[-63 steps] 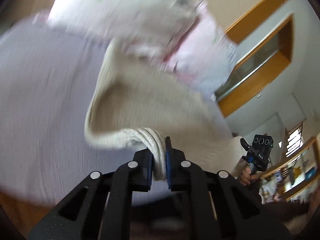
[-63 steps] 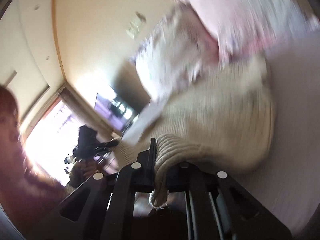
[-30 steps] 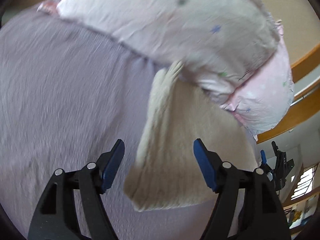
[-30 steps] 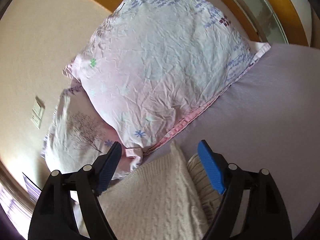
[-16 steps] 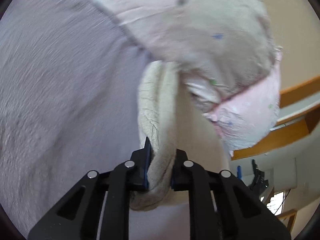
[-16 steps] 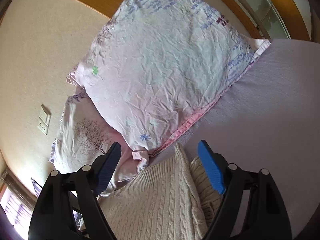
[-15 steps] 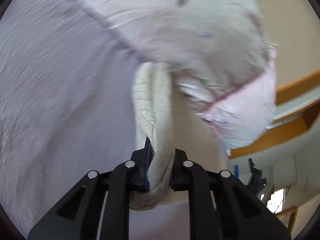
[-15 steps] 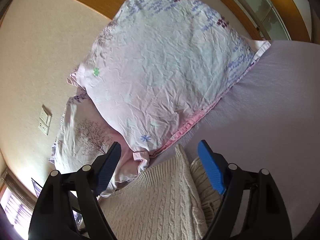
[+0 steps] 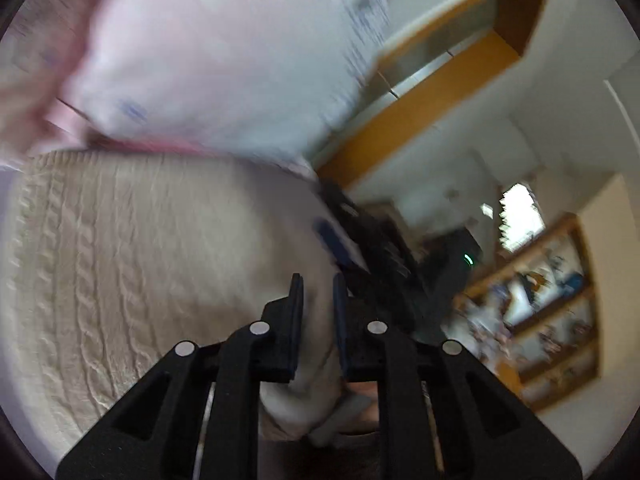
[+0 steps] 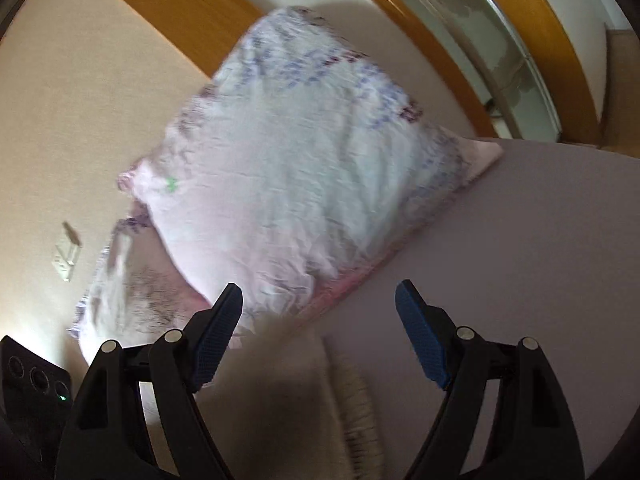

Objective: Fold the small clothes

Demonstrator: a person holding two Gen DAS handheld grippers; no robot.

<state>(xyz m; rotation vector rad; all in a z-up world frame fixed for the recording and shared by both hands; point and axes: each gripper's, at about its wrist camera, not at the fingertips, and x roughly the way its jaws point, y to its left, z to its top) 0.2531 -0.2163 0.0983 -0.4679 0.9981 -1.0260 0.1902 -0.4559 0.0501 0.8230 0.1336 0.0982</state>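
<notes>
A cream cable-knit sweater (image 9: 132,280) lies on the lilac bed sheet (image 10: 540,248). My left gripper (image 9: 318,296) is shut on an edge of the sweater, and the knit runs between its two pads. In the left wrist view the right gripper (image 9: 360,248) shows blurred just beyond the sweater. My right gripper (image 10: 320,316) is open and empty, held above the sweater's folded edge (image 10: 356,412), which lies low between its blue pads.
Two floral pillows (image 10: 304,184) lean at the head of the bed against a beige wall and wooden headboard (image 10: 460,40). They also show in the left wrist view (image 9: 208,52). Wooden shelves (image 9: 552,312) stand across the room.
My left gripper, shut on the sweater edge, has swung far round with it; the view now faces the room. My right gripper stayed open and drew back a little from the pillows.
</notes>
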